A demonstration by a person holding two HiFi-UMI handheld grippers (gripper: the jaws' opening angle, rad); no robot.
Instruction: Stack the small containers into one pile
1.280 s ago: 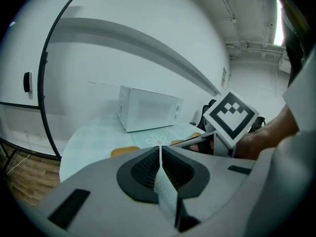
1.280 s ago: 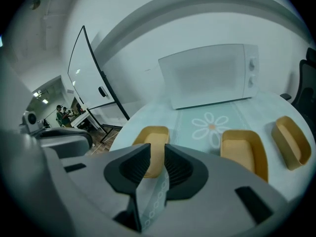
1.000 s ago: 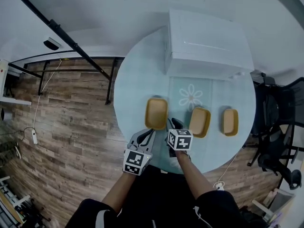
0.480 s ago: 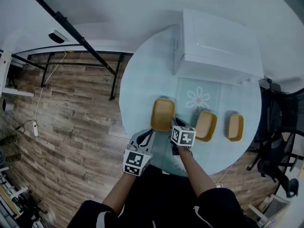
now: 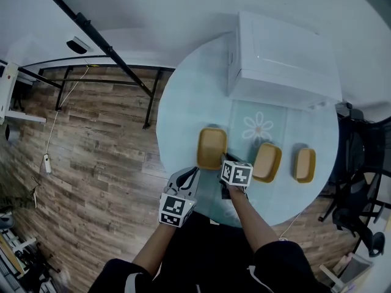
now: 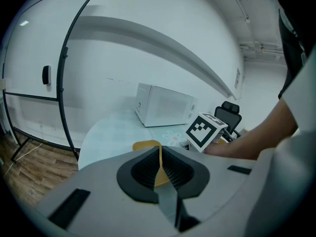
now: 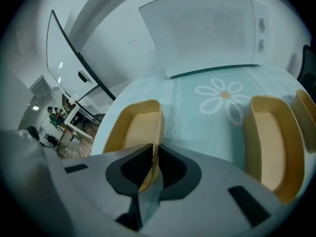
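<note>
Three shallow tan oblong containers (image 5: 212, 146) (image 5: 267, 162) (image 5: 303, 164) in a row. Right gripper (image 7: 152, 157) pinches leftmost container's rim. Left gripper (image 6: 160, 164) jaws together, empty.

Item count:
- Small containers: three, namely the left container (image 5: 212, 147), middle container (image 5: 267, 162) and right container (image 5: 303, 164).
- White box (image 5: 282, 63): one.
- Round surface (image 5: 183, 121): one.
- Flower print (image 5: 257, 129): one.
- Claws: two, namely the left claw (image 5: 194, 172) and right claw (image 5: 223, 158).
- Black office chair (image 5: 360, 188): one.

Grey left tool (image 5: 194, 172), grey right tool (image 5: 223, 159), black-and-white marker cubes (image 5: 236, 173), black short sleeves (image 5: 275, 270)
</note>
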